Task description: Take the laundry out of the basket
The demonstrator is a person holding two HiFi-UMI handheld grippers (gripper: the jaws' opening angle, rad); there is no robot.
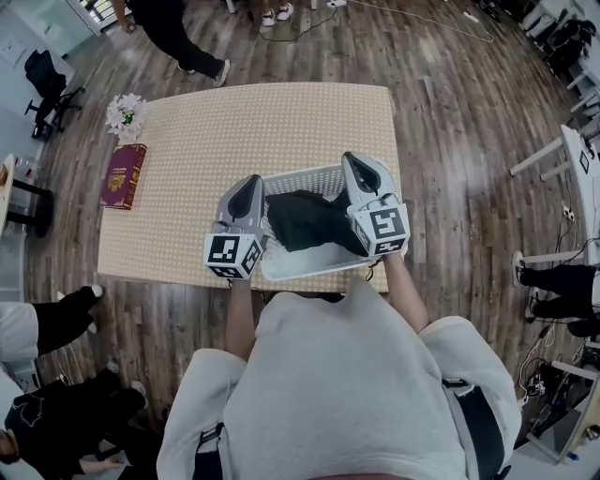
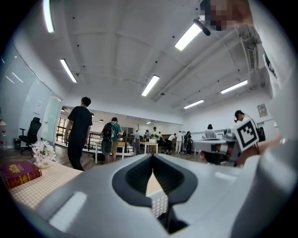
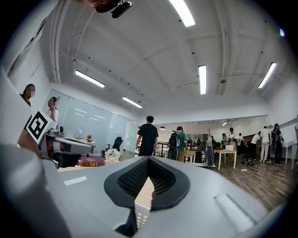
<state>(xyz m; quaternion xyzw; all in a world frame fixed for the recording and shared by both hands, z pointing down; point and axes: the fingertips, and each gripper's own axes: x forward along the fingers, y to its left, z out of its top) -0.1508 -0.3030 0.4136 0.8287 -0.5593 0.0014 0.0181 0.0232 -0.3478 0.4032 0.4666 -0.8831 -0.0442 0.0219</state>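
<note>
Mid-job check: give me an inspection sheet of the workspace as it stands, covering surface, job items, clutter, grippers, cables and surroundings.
Surface: table covered in a beige dotted cloth.
Job's things: white basket at the table's near edge; dark laundry heaped inside, not yet taken out.
Clutter: flowers and red book at the table's left edge, apart from the basket.
Grippers: left gripper at the basket's left side, right gripper at its right side; both have jaws together with nothing between them.
Cables: thin cable on the floor beyond the table; none seen on the table.
Surroundings: wood floor; person standing beyond the table; office chair at far left.
</note>
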